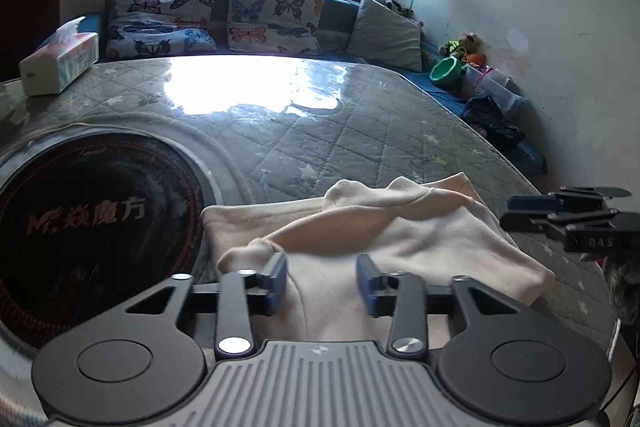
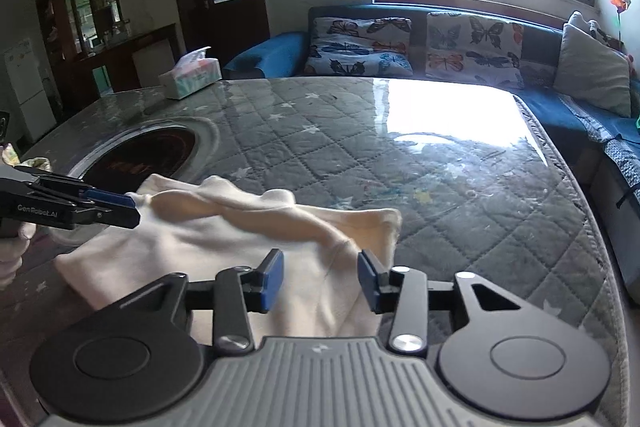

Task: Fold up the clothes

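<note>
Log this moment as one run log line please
stage: mid-fold | left gripper: open above cream garment | right gripper: open above it | garment: bunched on quilted table

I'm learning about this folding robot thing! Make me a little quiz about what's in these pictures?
1. True or false: both grippers have their jaws open, with nothing clamped.
2. Pick one. The cream garment lies on: A) a bare wooden floor, B) the quilted grey table cover, C) the blue sofa.
3. Fill in: on the far corner of the table stands a ____ box.

Key
1. True. The left gripper and right gripper both show a gap between the blue pads, over the cloth.
2. B.
3. Tissue.
</note>
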